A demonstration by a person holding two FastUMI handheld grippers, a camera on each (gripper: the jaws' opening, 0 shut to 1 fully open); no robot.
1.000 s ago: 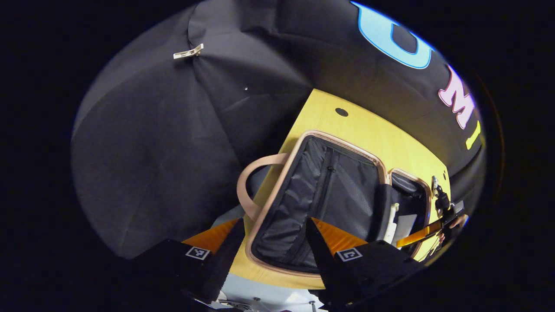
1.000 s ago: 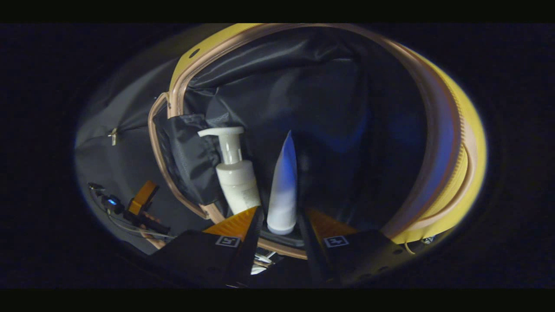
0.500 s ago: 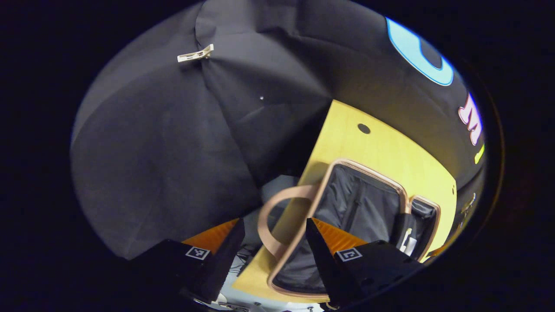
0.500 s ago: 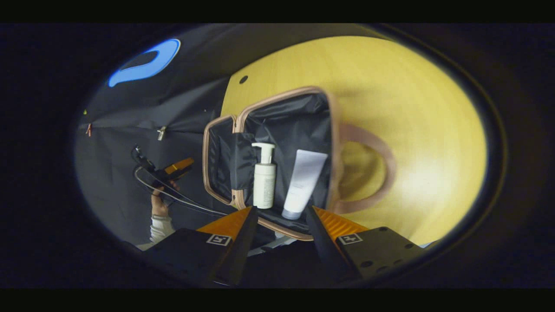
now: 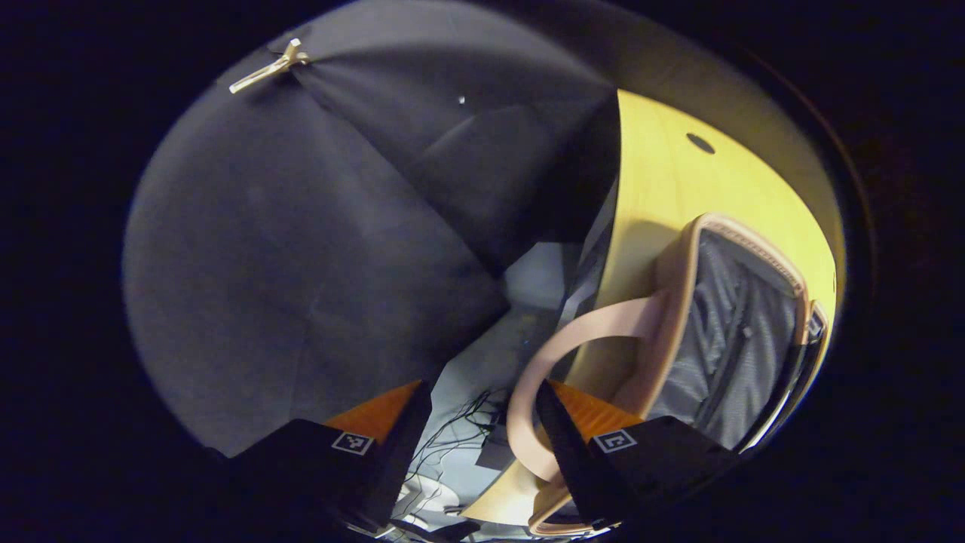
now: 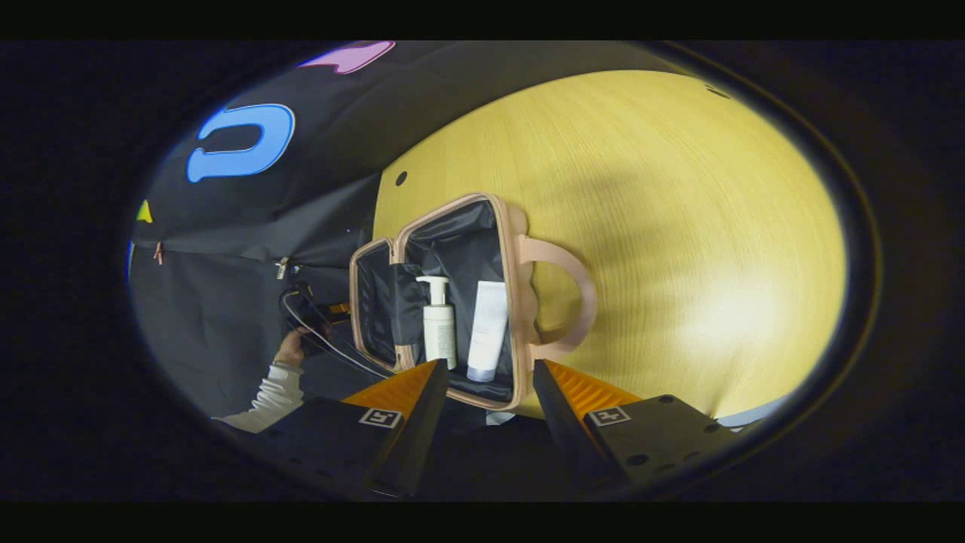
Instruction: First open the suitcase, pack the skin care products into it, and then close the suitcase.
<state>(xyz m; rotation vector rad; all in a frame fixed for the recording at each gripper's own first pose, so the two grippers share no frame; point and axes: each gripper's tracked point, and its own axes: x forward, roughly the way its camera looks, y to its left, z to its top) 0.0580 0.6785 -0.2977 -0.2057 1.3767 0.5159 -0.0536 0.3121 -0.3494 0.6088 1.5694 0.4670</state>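
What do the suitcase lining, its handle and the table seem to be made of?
Suitcase lining: thin dark fabric, probably nylon, judging by its creases and slight sheen. Handle: smooth matte pink, possibly plastic or faux leather. Table: pale wood or wood-look laminate, with fine grain lines.

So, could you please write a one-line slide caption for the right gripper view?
Open right gripper above the open suitcase, a pump bottle and tube lying inside.
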